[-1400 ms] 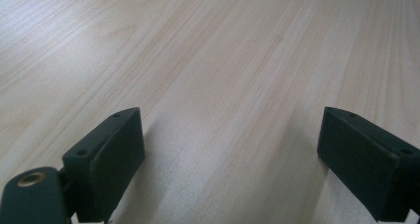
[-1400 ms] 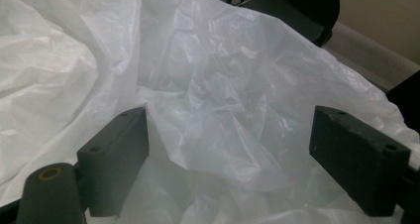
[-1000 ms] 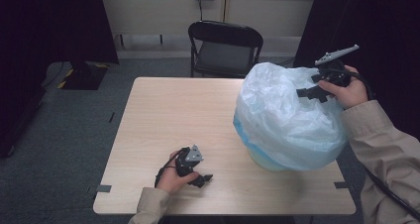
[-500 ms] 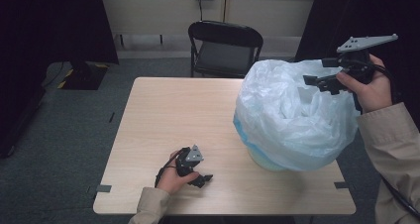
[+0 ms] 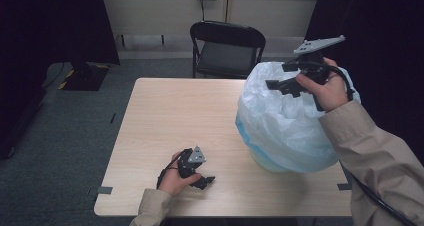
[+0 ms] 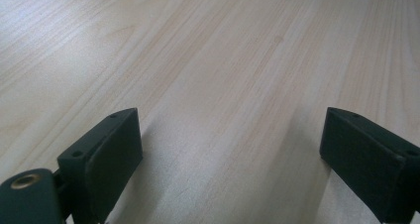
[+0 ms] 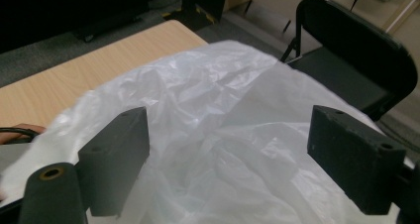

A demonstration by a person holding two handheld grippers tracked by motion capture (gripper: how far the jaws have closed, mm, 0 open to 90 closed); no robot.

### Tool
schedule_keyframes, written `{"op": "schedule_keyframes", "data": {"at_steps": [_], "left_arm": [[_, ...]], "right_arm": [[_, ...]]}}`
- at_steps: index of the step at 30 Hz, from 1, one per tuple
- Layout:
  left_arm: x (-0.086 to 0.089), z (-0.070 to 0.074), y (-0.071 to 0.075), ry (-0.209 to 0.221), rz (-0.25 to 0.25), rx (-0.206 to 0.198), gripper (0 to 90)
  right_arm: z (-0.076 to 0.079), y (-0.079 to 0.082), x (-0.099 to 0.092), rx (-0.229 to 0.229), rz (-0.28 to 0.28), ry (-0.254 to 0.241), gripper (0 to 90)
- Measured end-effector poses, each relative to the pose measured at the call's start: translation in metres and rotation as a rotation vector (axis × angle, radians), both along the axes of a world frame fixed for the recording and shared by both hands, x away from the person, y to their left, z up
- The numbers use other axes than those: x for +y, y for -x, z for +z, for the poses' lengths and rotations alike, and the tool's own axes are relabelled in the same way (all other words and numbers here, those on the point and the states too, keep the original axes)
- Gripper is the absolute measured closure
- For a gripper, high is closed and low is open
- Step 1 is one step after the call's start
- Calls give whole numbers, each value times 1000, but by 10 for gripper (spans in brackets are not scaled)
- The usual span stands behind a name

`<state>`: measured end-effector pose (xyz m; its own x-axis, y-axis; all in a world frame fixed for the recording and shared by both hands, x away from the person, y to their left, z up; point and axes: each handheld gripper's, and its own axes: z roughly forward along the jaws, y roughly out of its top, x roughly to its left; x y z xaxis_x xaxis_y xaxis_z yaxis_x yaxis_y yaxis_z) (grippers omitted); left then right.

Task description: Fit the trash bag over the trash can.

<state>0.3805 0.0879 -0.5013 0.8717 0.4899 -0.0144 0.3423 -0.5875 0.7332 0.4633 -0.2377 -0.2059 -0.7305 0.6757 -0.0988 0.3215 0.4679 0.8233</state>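
A large white translucent plastic bag [image 5: 285, 131] stands puffed up on the right side of the wooden table [image 5: 175, 116], over a pale blue-green bin [image 5: 260, 160] that shows through at its base. My right gripper [image 5: 280, 76] hovers open just above the bag's top, jaws pointing left. In the right gripper view the crinkled bag [image 7: 213, 100] lies under the right gripper [image 7: 228, 149], with nothing between its wide-spread jaws. My left gripper [image 5: 205, 181] rests on the table near the front edge. In its own view the left gripper [image 6: 230, 154] is open over bare wood [image 6: 223, 60].
A black folding chair [image 5: 227, 48] stands behind the table's far edge, and the chair [image 7: 356, 50] also appears beyond the bag. Dark curtains hang at both sides, with grey carpet around the table. The left half of the tabletop [image 7: 99, 70] is bare wood.
My right gripper rose from the bag's upper right edge, then swung left over the bag's top. The bag now stands taller. The left gripper has stayed put.
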Motion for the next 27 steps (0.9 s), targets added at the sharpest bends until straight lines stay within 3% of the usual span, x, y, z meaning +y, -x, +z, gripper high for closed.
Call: {"op": "schedule_keyframes", "data": {"at_steps": [7, 16, 21, 27], "left_arm": [[0, 0, 0, 0, 1, 1, 86], [0, 0, 0, 0, 0, 1, 86], [0, 0, 0, 0, 0, 0, 86], [0, 0, 0, 0, 0, 0, 86]], "right_arm": [[-32, -23, 11, 74, -28, 46, 159], [-51, -32, 13, 122, -28, 90, 158], [-57, -35, 15, 134, -19, 111, 157], [-52, -36, 16, 117, -21, 120, 157]]}}
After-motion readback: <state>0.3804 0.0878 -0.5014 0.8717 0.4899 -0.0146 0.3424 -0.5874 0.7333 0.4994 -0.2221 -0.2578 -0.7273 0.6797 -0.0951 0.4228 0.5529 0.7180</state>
